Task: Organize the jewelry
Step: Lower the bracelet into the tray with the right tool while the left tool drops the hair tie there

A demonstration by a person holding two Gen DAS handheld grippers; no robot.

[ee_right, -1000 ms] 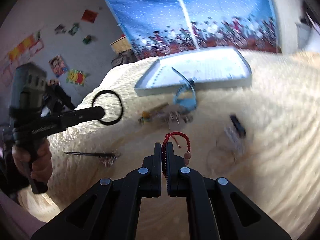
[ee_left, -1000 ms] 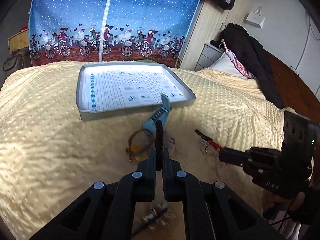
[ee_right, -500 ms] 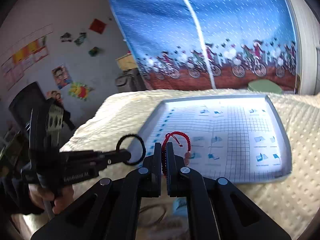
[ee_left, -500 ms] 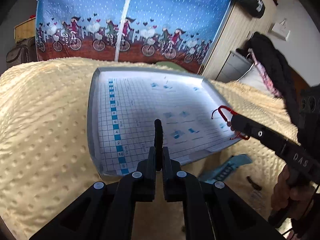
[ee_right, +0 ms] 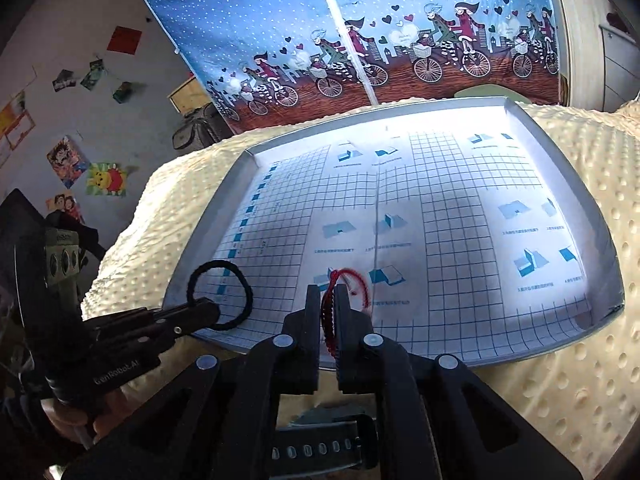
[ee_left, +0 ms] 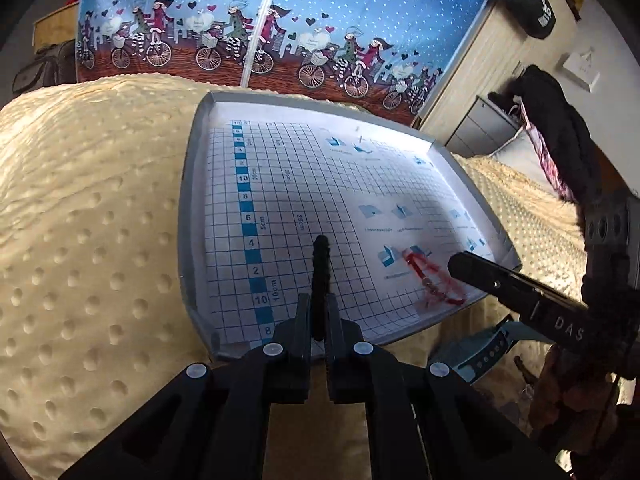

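Note:
A grey tray (ee_left: 191, 216) lined with blue grid paper lies on the yellow dotted blanket. My left gripper (ee_left: 319, 300) is shut on a black hair tie (ee_left: 321, 264), seen edge-on over the tray's near left part. In the right wrist view that hair tie (ee_right: 219, 295) hangs as a loop from the left gripper (ee_right: 206, 313) above the tray's (ee_right: 600, 216) near left corner. My right gripper (ee_right: 329, 294) is shut on a red beaded bracelet (ee_right: 351, 285) over the tray's near edge. In the left wrist view the bracelet (ee_left: 434, 282) looks blurred at the right gripper (ee_left: 460, 265).
A light blue watch strap (ee_left: 482, 354) lies on the blanket (ee_left: 88, 208) just in front of the tray; it shows dark (ee_right: 320, 446) under the right gripper. A blue bicycle-print fabric (ee_left: 240, 32) stands behind the bed. A dark coat (ee_left: 560, 128) lies at the right.
Both grippers have risen from the jewelry pile and moved forward over the tray, each still holding its item. The red bracelet now hangs lower, near the tray's front part.

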